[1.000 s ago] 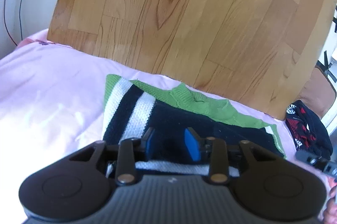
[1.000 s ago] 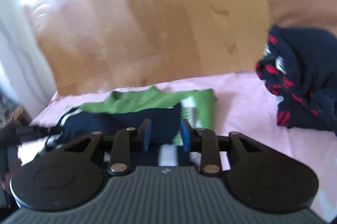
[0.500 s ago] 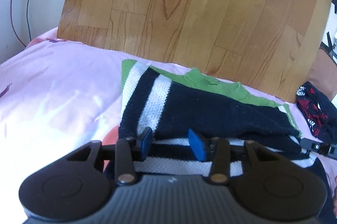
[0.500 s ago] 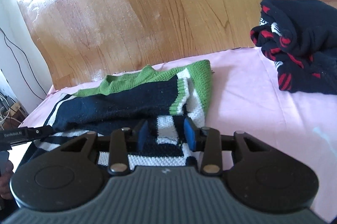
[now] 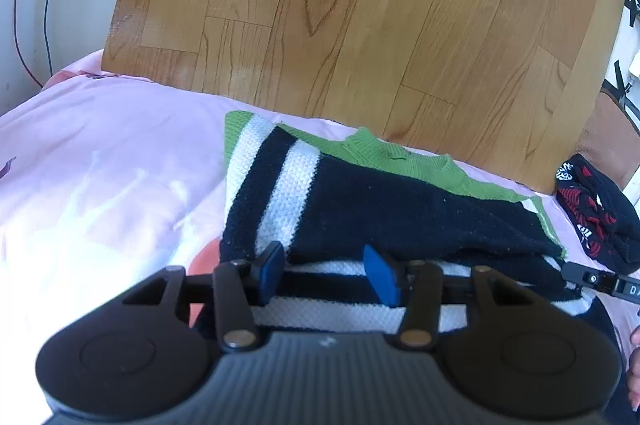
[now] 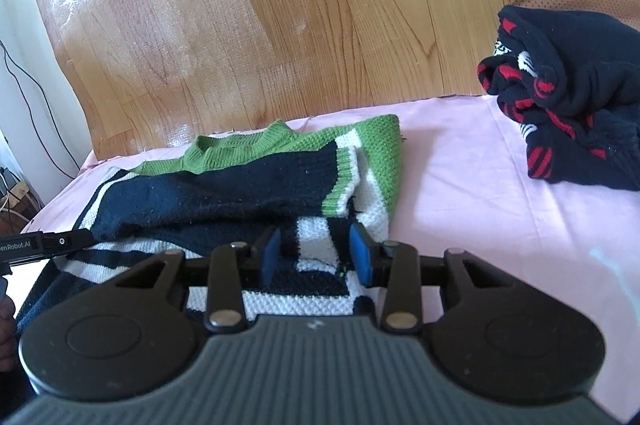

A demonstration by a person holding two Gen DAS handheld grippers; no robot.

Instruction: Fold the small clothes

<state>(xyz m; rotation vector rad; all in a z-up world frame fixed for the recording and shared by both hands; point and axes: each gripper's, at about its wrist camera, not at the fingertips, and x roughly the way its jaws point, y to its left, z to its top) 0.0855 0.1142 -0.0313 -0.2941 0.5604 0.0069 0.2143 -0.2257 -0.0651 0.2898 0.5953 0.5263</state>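
Striped sweater (image 5: 384,209) lies partly folded on pink sheet (image 5: 100,185); left gripper (image 5: 326,275) jaws opening, pads clear of fabric; right gripper (image 6: 316,257) fingers spread over its hem

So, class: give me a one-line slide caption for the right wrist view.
Right gripper poised over a half-folded striped sweater on pink bedding, another garment bundled alongside.

A bed with a pink sheet (image 6: 460,185) is seen; a striped sweater (image 6: 224,193) and a dark bundled garment (image 6: 568,129) are laid on it, well apart.
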